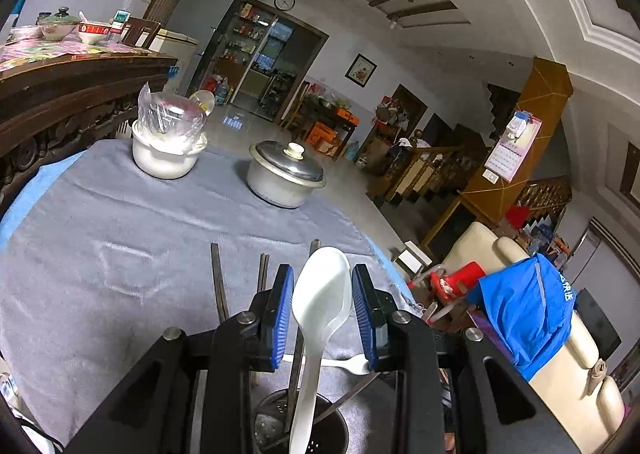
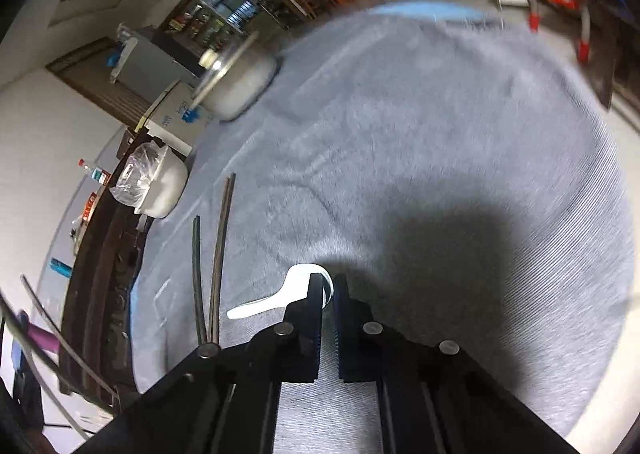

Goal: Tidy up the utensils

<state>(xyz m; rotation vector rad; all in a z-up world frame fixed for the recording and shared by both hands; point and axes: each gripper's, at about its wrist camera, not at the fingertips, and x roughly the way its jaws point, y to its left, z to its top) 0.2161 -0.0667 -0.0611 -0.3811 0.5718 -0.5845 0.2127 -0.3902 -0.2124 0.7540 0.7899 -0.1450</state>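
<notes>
In the left wrist view a white plastic spoon (image 1: 320, 306) stands upright in a dark perforated utensil holder (image 1: 298, 426), its bowl between the blue pads of my left gripper (image 1: 323, 286); the jaws are open with gaps on both sides. Dark chopsticks (image 1: 219, 286) lie on the grey cloth beyond, and one leans in the holder. A second white spoon (image 1: 348, 365) lies behind the holder. In the right wrist view my right gripper (image 2: 328, 286) is nearly shut on the bowl of a white spoon (image 2: 280, 298) lying on the cloth. Two chopsticks (image 2: 218, 254) lie to its left.
A lidded metal pot (image 1: 286, 173) and a white pot topped with plastic wrap (image 1: 168, 141) stand at the far side of the grey cloth (image 1: 120, 234). A dark carved wooden cabinet (image 1: 60, 101) borders the left. A red stool (image 1: 452, 282) and a blue-draped sofa sit beyond the right edge.
</notes>
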